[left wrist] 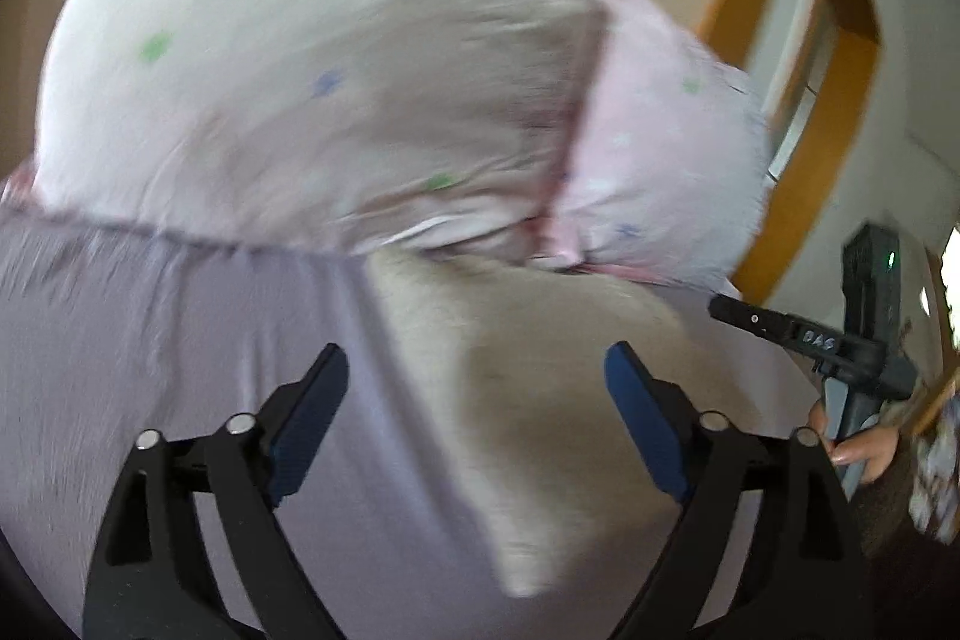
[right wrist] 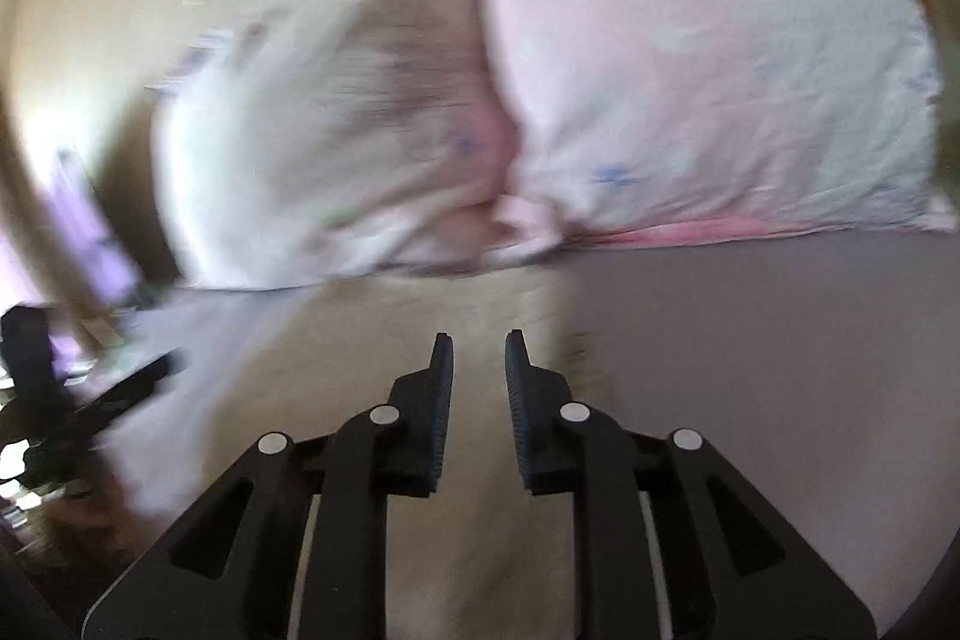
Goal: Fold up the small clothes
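Observation:
A small beige garment [left wrist: 540,388] lies flat on the lilac bed sheet [left wrist: 150,340]. It also shows in the right wrist view [right wrist: 480,550], blurred. My left gripper [left wrist: 477,370] is open, above the garment's left part, holding nothing. My right gripper [right wrist: 478,346] hovers over the garment with its jaws a narrow gap apart and nothing between them. The right gripper also shows in the left wrist view [left wrist: 780,322] at the right edge of the garment, held by a hand. The left gripper shows in the right wrist view [right wrist: 120,382], blurred, at the far left.
Two pale pink pillows with small coloured stars [left wrist: 300,70] [right wrist: 690,70] lie at the head of the bed just beyond the garment. A beige wall [right wrist: 90,10] is behind them. An orange-framed door [left wrist: 840,40] stands at the right. Both views are motion-blurred.

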Motion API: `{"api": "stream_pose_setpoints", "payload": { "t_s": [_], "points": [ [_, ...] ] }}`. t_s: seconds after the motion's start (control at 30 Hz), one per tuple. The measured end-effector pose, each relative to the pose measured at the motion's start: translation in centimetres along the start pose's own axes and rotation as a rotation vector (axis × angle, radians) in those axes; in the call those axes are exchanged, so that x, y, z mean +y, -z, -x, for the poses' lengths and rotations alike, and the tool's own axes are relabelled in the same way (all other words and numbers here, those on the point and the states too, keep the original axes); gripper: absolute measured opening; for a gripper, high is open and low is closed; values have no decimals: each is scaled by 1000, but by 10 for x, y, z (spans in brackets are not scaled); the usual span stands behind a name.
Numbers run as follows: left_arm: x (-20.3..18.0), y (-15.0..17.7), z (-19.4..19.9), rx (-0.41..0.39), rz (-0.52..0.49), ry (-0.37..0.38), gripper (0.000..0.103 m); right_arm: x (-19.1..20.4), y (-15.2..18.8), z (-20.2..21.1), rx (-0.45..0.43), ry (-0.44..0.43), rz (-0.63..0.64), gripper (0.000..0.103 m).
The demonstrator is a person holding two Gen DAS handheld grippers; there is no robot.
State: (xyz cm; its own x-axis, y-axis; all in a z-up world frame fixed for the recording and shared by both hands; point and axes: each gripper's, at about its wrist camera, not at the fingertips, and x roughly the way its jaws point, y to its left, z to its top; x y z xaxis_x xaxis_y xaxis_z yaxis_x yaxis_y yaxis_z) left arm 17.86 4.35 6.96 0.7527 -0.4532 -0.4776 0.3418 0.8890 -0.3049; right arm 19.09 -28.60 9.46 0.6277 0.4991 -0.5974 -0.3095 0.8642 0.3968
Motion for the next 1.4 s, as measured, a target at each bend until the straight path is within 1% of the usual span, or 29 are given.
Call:
{"api": "stream_pose_setpoints", "payload": {
  "t_s": [0.03,0.07,0.1,0.13,0.17,0.2,0.23,0.27,0.3,0.33,0.37,0.4,0.43,0.47,0.5,0.53,0.57,0.63,0.67,0.7,0.77,0.8,0.9,1.03,1.07,1.1,1.3,1.4],
  "points": [
    [-13,-1,-1,2,-33,5,96,8,5,2,32,-32,20,19],
    [-21,-1,-3,6,-52,15,97,15,9,0,62,-40,44,20],
    [-32,-1,-8,20,-76,44,97,20,16,-6,100,-20,71,21],
    [-41,1,-14,39,-94,63,97,22,24,-14,148,33,89,24],
    [-49,4,-22,67,-112,66,98,18,34,-29,215,107,94,24],
    [-58,10,-37,126,-143,41,98,11,42,-37,224,106,87,24],
    [-63,15,-51,175,-175,0,98,7,44,-34,178,85,84,24],
    [-67,19,-57,192,-206,-46,98,4,43,-33,182,71,68,24],
    [-72,24,-59,197,-251,-108,97,3,39,-27,190,59,36,23],
    [-72,25,-54,195,-250,-112,97,2,36,-21,180,50,18,24],
    [-70,24,-48,189,-231,-97,97,4,36,-13,154,40,10,29],
    [-65,23,-36,176,-191,-74,97,5,37,-1,108,22,6,35],
    [-60,23,-26,166,-158,-71,98,6,38,11,79,11,4,60],
    [-55,26,-17,160,-134,-76,98,5,42,28,40,8,2,75],
    [-50,31,-6,163,-115,-101,100,6,45,35,17,13,5,90],
    [-47,37,0,172,-106,-130,101,7,50,45,-2,19,13,93],
    [-45,45,4,196,-98,-180,101,9,53,53,-7,26,23,96],
    [-46,57,6,247,-102,-238,101,11,66,57,22,75,29,102],
    [-47,61,4,266,-108,-258,101,12,67,52,35,97,29,102],
    [-50,67,2,288,-122,-285,101,16,73,49,62,149,33,102],
    [-54,74,-5,311,-154,-317,101,22,78,37,98,223,49,102],
    [-55,77,-10,327,-167,-333,101,26,81,30,112,246,62,102],
    [-54,83,-16,360,-162,-337,101,35,89,9,167,255,85,102],
    [-46,87,-23,399,-134,-354,101,36,96,-13,238,310,62,102],
    [-45,88,-24,407,-126,-354,101,36,97,-16,249,313,59,102],
    [-44,88,-22,401,-121,-355,101,36,98,-20,262,324,63,102],
    [-43,89,-22,398,-120,-354,101,42,103,-21,277,365,99,102],
    [-43,89,-22,398,-120,-354,101,42,103,-21,277,362,99,102]
  ]
}}
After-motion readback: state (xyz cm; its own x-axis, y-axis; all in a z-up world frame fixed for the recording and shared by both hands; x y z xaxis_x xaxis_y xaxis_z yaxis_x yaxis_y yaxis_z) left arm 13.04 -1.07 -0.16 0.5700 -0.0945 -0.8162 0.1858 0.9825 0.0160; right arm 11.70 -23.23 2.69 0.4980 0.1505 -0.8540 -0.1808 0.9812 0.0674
